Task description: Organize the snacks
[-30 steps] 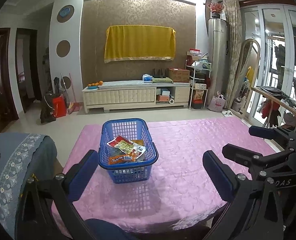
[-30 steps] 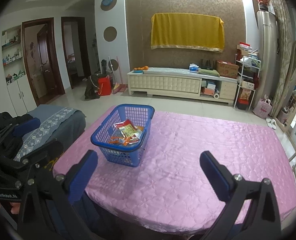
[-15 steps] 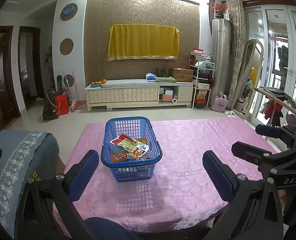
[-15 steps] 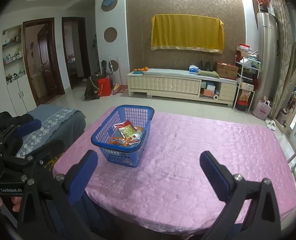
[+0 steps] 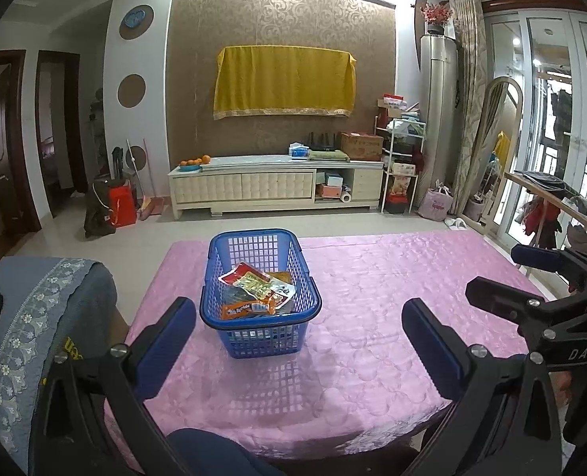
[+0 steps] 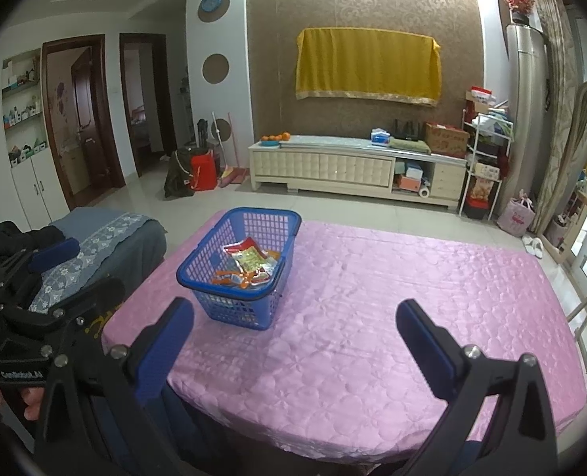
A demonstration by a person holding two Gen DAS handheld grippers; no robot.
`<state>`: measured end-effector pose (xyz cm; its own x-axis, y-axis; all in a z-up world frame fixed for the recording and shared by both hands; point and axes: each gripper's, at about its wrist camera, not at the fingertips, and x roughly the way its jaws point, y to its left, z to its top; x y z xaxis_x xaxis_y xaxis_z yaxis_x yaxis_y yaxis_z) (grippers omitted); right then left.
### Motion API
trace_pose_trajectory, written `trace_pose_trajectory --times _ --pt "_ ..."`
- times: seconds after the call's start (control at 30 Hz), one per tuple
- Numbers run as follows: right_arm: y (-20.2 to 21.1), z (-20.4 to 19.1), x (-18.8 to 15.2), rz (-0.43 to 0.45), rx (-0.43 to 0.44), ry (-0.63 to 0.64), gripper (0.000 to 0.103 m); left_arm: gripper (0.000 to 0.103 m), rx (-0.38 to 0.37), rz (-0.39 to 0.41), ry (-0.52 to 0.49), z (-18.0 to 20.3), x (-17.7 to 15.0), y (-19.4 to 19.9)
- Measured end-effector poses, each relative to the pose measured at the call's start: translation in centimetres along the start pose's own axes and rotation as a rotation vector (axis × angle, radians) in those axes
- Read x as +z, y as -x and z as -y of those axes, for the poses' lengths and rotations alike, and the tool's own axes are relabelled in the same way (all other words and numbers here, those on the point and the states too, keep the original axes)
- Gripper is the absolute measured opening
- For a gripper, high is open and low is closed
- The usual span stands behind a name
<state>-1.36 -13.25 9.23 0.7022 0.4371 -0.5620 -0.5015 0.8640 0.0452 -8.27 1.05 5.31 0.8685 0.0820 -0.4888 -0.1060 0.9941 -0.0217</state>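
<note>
My left hand-held gripper and right hand-held gripper both hung wide apart, empty. The snack packets lay inside the blue basket on the bench — nothing loose remained, so the sorting looked essentially done.

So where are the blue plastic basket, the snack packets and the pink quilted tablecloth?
Blue plastic basket (image 5: 260, 340): left wrist view, its near lattice wall.
Snack packets (image 5: 256, 285): left wrist view, the top yellow-green packet.
Pink quilted tablecloth (image 6: 392, 289): right wrist view, a bare middle patch.
</note>
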Motion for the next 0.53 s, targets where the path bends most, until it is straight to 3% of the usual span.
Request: trace_pose_trajectory --times 0.53 --pt "-0.06 0.17 0.07 -0.009 0.003 0.008 0.103 0.103 0.015 0.004 -0.013 -0.02 -0.02 0.32"
